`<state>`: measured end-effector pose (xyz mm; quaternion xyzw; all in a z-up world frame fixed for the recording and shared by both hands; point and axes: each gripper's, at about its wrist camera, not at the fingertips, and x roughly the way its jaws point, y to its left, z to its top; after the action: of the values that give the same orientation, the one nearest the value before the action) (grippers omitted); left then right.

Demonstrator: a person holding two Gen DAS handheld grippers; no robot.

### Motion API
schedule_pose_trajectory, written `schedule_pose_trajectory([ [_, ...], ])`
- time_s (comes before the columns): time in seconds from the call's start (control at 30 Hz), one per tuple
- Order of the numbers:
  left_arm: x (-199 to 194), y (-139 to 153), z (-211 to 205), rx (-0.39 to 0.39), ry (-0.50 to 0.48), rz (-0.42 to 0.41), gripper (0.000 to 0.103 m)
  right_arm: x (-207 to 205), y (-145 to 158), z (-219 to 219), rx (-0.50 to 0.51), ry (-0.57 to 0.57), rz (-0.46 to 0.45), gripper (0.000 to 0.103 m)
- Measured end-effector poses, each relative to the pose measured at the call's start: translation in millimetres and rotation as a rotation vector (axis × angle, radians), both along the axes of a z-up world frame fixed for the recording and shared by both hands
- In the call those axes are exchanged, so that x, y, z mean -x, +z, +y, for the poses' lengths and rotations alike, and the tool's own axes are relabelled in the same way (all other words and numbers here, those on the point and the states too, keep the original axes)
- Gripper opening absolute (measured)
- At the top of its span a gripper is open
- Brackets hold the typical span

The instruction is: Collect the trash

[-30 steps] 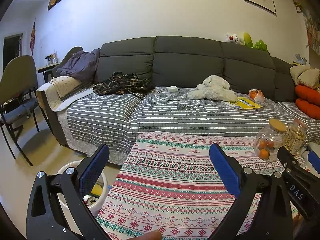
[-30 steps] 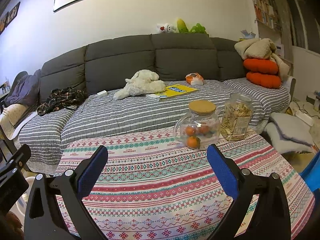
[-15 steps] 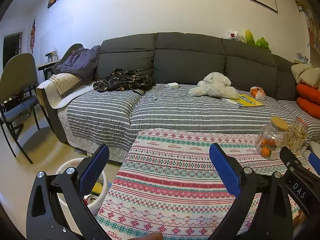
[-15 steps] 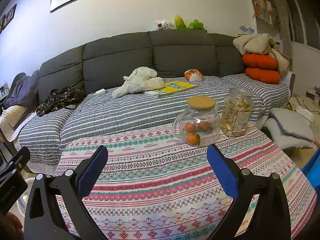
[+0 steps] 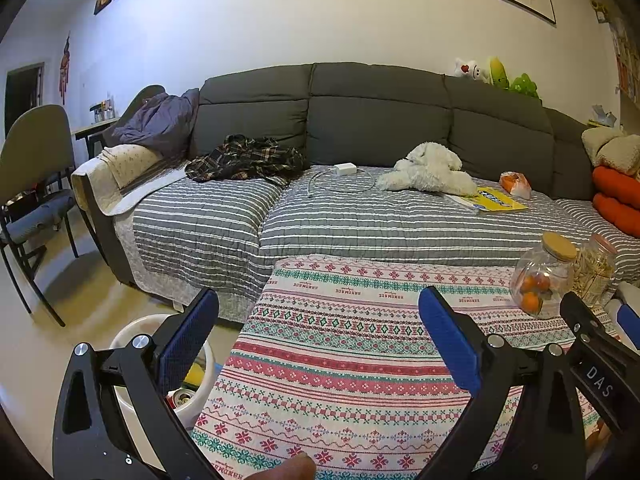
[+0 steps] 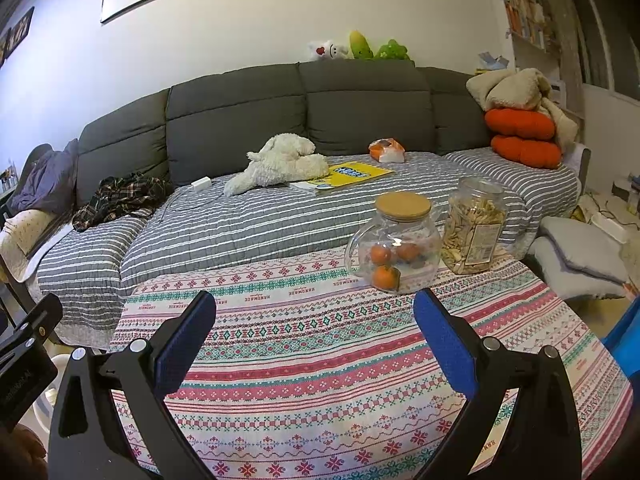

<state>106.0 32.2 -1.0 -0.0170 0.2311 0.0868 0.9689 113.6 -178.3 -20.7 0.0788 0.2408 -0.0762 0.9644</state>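
Trash bin (image 5: 160, 322): white, round, on the floor at the near left corner of the table, partly hidden behind the left gripper; a can and a yellow item show inside.

Left gripper (image 5: 318, 334): near, fingers spread wide, holding nothing, above the table's left edge.

Right gripper (image 6: 314, 338): near, fingers likewise spread wide, holding nothing, over the table centre.

Patterned tablecloth (image 6: 320, 360): bare across the middle; no loose litter visible on it.

Glass jar with wooden lid (image 6: 394, 246): far right of the table, oranges inside. Jar of snacks (image 6: 474, 226) just beside it on the right. Both look like keepers, not trash.

Sofa (image 5: 380, 120): beyond the table; plaid garment left, white charger and cable, plush toy (image 5: 430, 168), yellow booklet (image 5: 496, 200).

Orange wrapper (image 6: 386, 150): far right on the sofa seat, the likeliest trash remaining.

Handling note: judged step is seeking the next item. Reach past the jars with the right gripper, pinch the wrapper at its crumpled top, carry it low over the table to the bin.
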Motion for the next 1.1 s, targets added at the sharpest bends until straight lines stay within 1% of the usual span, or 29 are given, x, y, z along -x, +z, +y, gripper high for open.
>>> schedule_pose_trajectory([
  [0.57, 1.2, 1.1, 1.2, -0.005, -0.004, 0.002, 0.096, 0.6, -0.6, 0.5, 0.003, 0.006, 0.004, 0.096],
  [1.1, -4.7, -1.6, -1.7, -0.002, -0.003, 0.029, 0.096, -0.9, -3.4, -0.2, -0.004, 0.008, 0.020, 0.096],
])
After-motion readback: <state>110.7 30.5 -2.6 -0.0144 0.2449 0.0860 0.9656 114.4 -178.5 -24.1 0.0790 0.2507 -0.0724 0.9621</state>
